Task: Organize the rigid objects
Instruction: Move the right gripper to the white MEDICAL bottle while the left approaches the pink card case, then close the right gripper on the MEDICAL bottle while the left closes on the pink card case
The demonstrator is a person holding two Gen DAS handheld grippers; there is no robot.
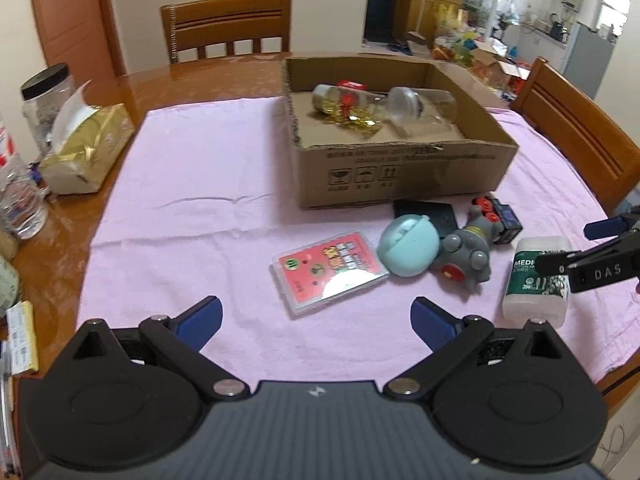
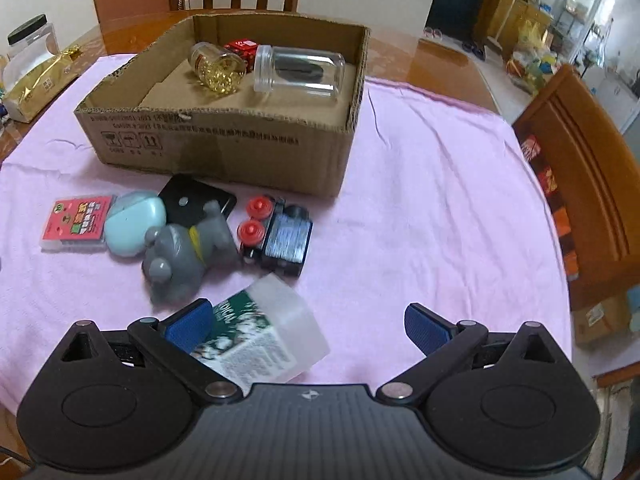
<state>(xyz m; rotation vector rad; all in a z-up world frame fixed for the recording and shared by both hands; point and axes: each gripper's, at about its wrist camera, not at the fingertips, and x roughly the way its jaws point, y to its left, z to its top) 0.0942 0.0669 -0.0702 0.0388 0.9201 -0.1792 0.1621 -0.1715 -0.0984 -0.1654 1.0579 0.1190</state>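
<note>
A cardboard box (image 1: 404,172) (image 2: 224,152) stands on the pink cloth and holds a jar of gold bits (image 1: 344,108) (image 2: 218,66), a clear jar (image 1: 420,110) (image 2: 300,70) and a red item (image 2: 242,50). In front of it lie a red card case (image 1: 326,272) (image 2: 76,220), a pale blue round case (image 1: 406,244) (image 2: 134,222), a grey toy (image 1: 468,252) (image 2: 186,252), a black flat case (image 1: 428,212) (image 2: 196,196), a toy train (image 1: 498,216) (image 2: 276,236) and a white cotton swab box (image 1: 536,280) (image 2: 264,336). My left gripper (image 1: 316,320) is open above the cloth. My right gripper (image 2: 306,326) is open, its left finger beside the swab box.
A gold tissue box (image 1: 86,152) (image 2: 36,80), a black-lidded plastic jar (image 1: 46,100) and a water bottle (image 1: 18,196) stand at the table's left. Wooden chairs (image 1: 228,24) (image 2: 584,184) sit at the far side and the right. Bare pink cloth (image 2: 440,200) stretches right of the box.
</note>
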